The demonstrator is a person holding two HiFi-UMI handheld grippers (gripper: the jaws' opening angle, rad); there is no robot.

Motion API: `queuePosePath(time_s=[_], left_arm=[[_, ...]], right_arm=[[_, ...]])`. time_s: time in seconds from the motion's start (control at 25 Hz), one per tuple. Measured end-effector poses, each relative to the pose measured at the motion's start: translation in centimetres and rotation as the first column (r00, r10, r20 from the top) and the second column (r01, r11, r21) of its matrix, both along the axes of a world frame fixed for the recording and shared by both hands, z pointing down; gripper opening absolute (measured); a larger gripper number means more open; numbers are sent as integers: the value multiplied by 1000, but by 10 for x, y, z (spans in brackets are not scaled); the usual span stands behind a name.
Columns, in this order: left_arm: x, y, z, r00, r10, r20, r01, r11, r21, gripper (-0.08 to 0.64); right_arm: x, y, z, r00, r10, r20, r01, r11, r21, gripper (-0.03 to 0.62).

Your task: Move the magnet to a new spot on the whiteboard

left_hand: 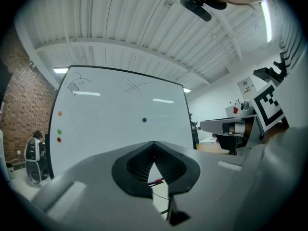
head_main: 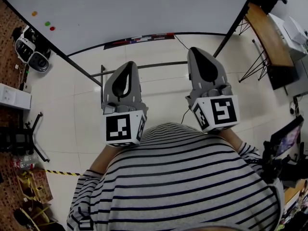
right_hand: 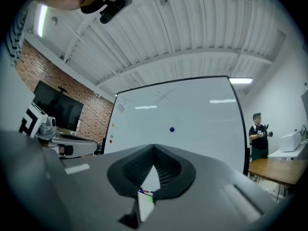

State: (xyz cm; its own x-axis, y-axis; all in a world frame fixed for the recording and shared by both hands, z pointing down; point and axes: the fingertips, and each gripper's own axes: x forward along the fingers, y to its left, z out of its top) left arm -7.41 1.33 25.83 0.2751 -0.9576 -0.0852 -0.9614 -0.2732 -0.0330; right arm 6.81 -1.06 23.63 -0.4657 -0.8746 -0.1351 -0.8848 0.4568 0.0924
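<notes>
A small blue magnet (left_hand: 144,120) sticks near the middle of the upright whiteboard (left_hand: 120,119), some way ahead of both grippers; the right gripper view shows the same blue magnet (right_hand: 172,129). Orange (head_main: 34,13), green (head_main: 47,23) and red (head_main: 52,28) magnets sit in a column near the whiteboard's (head_main: 144,8) left edge. The head view cuts off the blue magnet. My left gripper (head_main: 128,66) and right gripper (head_main: 196,52) are held side by side close to the striped shirt, pointing at the board. Both sets of jaws are shut with nothing between them.
The whiteboard stands on a black frame with a marker tray (head_main: 139,38) along its bottom. A wooden table (head_main: 269,37) is to the right, and a person (right_hand: 259,136) stands beside it. A brick wall and a black-and-white device (head_main: 31,52) lie to the left.
</notes>
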Motion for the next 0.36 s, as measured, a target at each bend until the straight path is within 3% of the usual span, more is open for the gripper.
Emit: queuePosePath(time_s=[0.36], left_arm=[[-21, -1, 1, 1000, -8, 5, 8, 1000, -13, 15]], right_arm=[[-26, -3, 3, 1000, -21, -23, 20, 1000, -16, 0]])
